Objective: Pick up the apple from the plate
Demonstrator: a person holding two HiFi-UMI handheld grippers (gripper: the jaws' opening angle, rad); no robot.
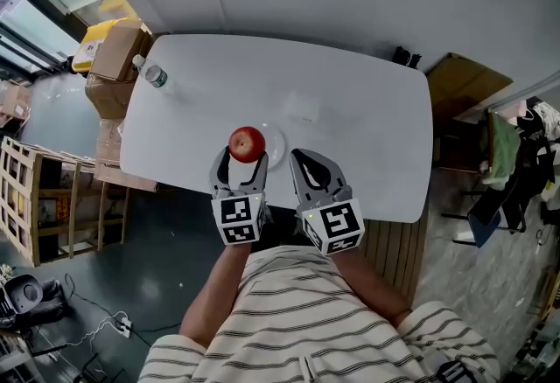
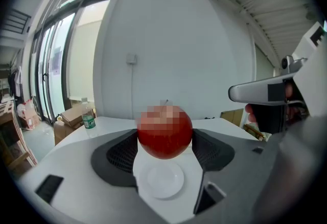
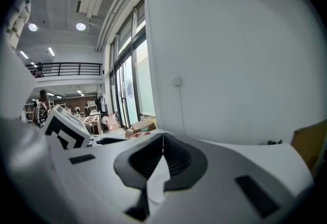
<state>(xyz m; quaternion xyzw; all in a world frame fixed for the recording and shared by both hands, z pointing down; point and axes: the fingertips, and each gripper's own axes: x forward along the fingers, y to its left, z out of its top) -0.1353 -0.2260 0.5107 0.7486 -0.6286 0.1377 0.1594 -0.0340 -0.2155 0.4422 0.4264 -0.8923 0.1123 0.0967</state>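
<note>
So the left tongs (image 2: 164, 142) are clamped on the apple (image 2: 164, 132) around its widest part, center frame, and it looks just clear of the plate (image 2: 163, 182) below. The right tongs (image 3: 161, 152) are pinched together, empty. The apple's firm, round and probably a bit slippery, so a mid-body grip seems right.
</note>
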